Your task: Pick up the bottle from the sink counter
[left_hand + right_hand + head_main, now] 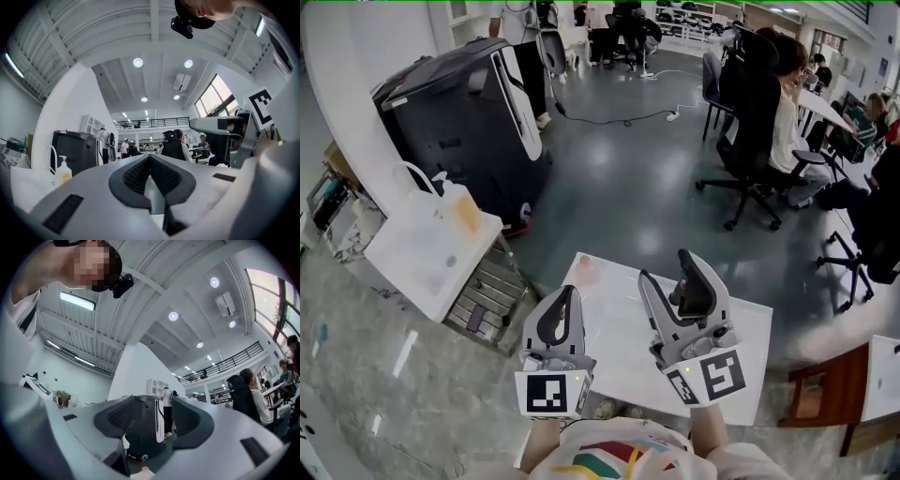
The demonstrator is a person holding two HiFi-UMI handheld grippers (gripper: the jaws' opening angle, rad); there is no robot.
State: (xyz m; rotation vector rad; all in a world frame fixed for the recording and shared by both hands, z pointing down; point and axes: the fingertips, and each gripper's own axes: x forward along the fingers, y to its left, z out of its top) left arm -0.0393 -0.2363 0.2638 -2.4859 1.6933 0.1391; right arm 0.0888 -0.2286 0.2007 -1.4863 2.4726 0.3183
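Seen from above, a grey polished floor (628,178) spreads through a large open office. A white table (623,328) lies just below the two hand-held grippers. The left gripper (570,291) hovers over the table's left part with its jaws pressed together and nothing between them. The right gripper (667,267) hangs over the middle with its jaws spread apart and empty; its own view shows only the room through the gap. The bottle (461,208), a pale pump dispenser with amber liquid, stands upright on the far right corner of the white sink counter (422,258). That counter is left of the table and well apart from both grippers. A thin white arched tube (418,176) rises beside the bottle. Behind the counter stands a big black machine (459,122). To the right, people sit on black office chairs (750,122) at desks. A small pinkish thing (586,272) on the table's far left corner is too blurred to identify. A brown wooden piece (825,394) is cut off at the right, and the bottle's label is too small to read.
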